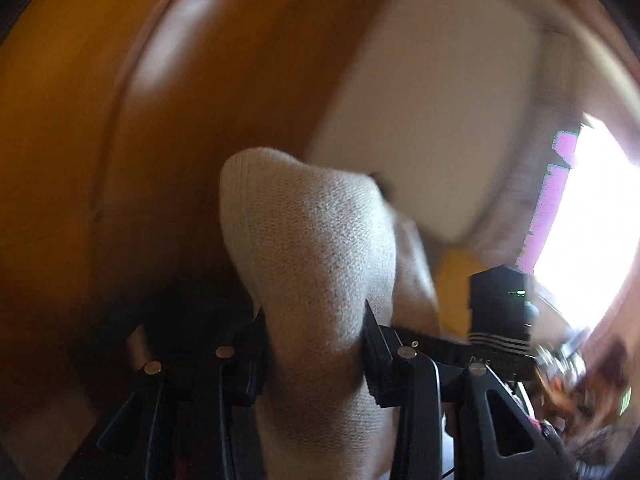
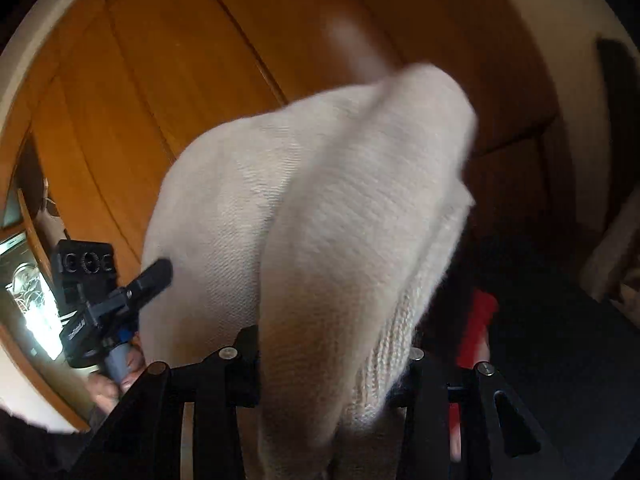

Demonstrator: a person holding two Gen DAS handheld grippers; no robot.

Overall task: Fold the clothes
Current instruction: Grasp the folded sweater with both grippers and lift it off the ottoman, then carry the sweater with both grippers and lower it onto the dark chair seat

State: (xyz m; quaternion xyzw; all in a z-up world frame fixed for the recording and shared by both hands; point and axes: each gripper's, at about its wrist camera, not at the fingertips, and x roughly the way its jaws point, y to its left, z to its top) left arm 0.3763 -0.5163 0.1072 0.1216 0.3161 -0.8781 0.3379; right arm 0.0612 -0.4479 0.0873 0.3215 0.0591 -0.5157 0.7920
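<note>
Both tongs are clamped on the same cream knitted garment [image 2: 320, 208]: the left tongs [image 1: 316, 354] pinch a fold of it that stands up and forward from the jaws, and the right tongs [image 2: 332, 368] grip a thicker bunch with a ribbed edge on its right side. The garment hangs lifted between them, its length running away from each pair toward the wooden panelling [image 2: 160, 80]; neither hand is nearer. No bench or container shows.

Looks like a room in someone's home: warm orange wooden panelling [image 2: 168, 80] fills most of the background, a cream wall [image 1: 432, 92] sits right of it, and a bright window [image 1: 592, 216] further right.
</note>
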